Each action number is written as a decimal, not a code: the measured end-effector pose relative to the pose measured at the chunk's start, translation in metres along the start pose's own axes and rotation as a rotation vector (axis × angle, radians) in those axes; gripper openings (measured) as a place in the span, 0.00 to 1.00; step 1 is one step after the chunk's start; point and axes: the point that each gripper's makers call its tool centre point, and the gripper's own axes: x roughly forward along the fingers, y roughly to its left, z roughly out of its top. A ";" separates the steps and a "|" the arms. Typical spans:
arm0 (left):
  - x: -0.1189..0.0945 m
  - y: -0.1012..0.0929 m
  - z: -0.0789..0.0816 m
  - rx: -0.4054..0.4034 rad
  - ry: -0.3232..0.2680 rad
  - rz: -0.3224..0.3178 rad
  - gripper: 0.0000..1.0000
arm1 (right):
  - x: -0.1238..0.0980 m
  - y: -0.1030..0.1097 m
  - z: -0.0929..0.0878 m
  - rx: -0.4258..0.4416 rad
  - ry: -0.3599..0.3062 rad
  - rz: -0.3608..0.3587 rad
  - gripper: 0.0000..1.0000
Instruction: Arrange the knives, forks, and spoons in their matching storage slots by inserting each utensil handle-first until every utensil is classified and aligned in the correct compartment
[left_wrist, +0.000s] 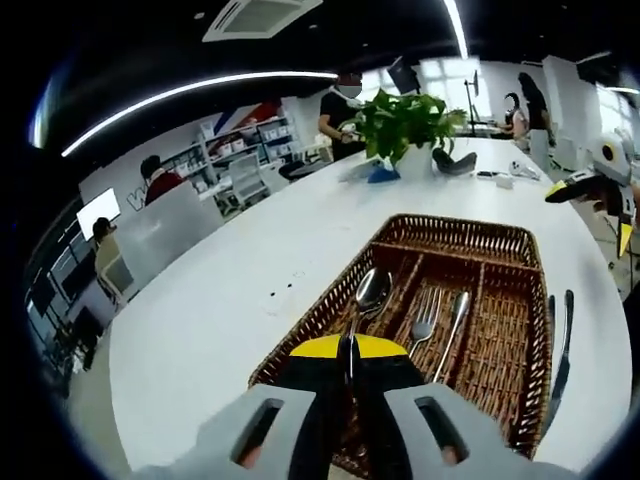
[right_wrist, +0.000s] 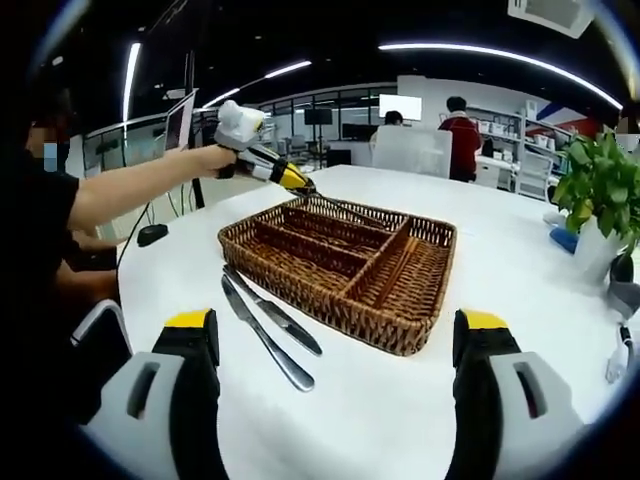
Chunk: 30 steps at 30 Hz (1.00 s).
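Over the wicker tray (left_wrist: 500, 340), left claw (left_wrist: 348, 347) clamps a spoon (left_wrist: 371, 292); right claw (right_wrist: 335, 335) gapes.

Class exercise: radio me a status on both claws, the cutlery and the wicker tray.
Left claw shut on spoon over wicker tray. Right claw open, empty. Fork in tray; two knives on table beside it. Nothing blocking.

White table (right_wrist: 400, 400), wicker tray (right_wrist: 340, 265), two knives (right_wrist: 268, 325), potted plant (left_wrist: 405, 130)
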 end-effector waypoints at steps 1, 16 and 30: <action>0.001 0.001 0.000 0.001 0.005 -0.002 0.01 | 0.000 -0.001 0.000 0.002 0.000 -0.002 1.00; 0.025 0.003 -0.022 -0.114 0.186 -0.145 0.02 | -0.004 -0.012 -0.006 0.012 0.012 -0.024 1.00; 0.038 0.011 -0.054 -0.179 0.368 -0.200 0.03 | -0.012 -0.026 -0.016 0.023 0.034 -0.060 1.00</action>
